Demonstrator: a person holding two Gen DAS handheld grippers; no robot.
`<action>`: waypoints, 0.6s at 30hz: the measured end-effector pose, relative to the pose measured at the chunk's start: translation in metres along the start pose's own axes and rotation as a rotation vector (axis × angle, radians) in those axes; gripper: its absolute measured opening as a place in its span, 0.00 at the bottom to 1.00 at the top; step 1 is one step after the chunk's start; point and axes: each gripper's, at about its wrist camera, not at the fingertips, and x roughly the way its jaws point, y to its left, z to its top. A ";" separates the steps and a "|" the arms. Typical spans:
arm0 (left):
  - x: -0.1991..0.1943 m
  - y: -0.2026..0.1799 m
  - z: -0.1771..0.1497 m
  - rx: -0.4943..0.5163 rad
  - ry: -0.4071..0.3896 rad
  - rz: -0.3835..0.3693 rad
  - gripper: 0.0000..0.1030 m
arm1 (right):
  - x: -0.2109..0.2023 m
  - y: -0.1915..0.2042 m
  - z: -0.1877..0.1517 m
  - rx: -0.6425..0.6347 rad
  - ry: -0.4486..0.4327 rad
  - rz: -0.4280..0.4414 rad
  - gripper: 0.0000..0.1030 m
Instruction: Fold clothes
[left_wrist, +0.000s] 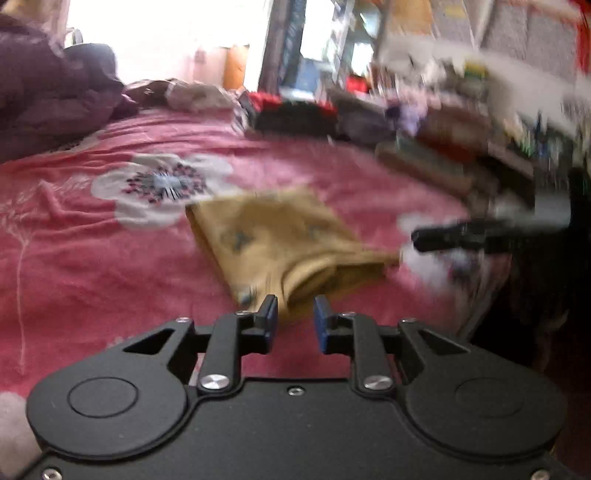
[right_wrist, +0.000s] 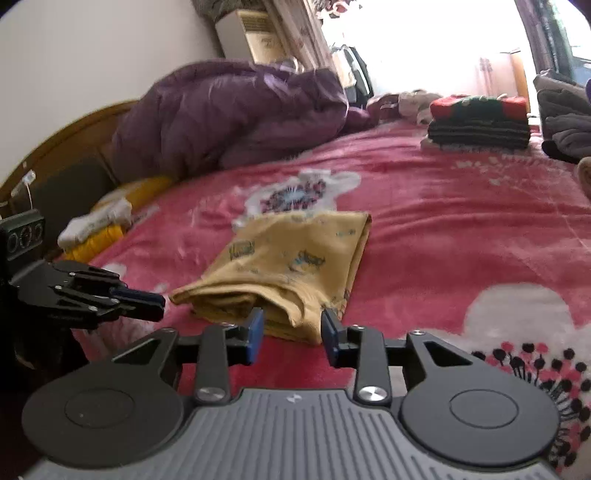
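One folded mustard-yellow printed cotton garment (right_wrist: 291, 262) lies on my pink floral bedspread (right_wrist: 443, 229), just ahead of both tools. My left gripper (left_wrist: 294, 320) and right gripper (right_wrist: 292, 334) each gape narrowly, holding nothing. One stack of folded dark knitwear (right_wrist: 480, 123) sits far back.

The bed (right_wrist: 424, 221) wears a pink-red blanket printed with big white flowers. Near its middle lies a folded mustard-yellow garment (right_wrist: 284, 266), flat, its layered edges toward the near side. A rumpled purple quilt (right_wrist: 229, 118) is heaped by the wooden headboard, with a small yellow-and-white folded pile (right_wrist: 96, 232) below it. Farther off sits a stack of folded clothes (right_wrist: 480, 118) (red and dark knitwear on top), beside grey ones (right_wrist: 565, 129).
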 end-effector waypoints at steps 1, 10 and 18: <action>0.001 0.004 0.001 -0.036 -0.024 0.017 0.19 | -0.001 0.001 0.002 0.006 -0.029 0.002 0.34; 0.044 0.015 0.004 -0.133 -0.001 0.166 0.19 | 0.040 0.007 -0.005 -0.078 0.013 -0.091 0.33; 0.054 -0.023 0.019 0.187 0.019 0.302 0.20 | 0.041 0.026 0.000 -0.175 0.040 -0.114 0.33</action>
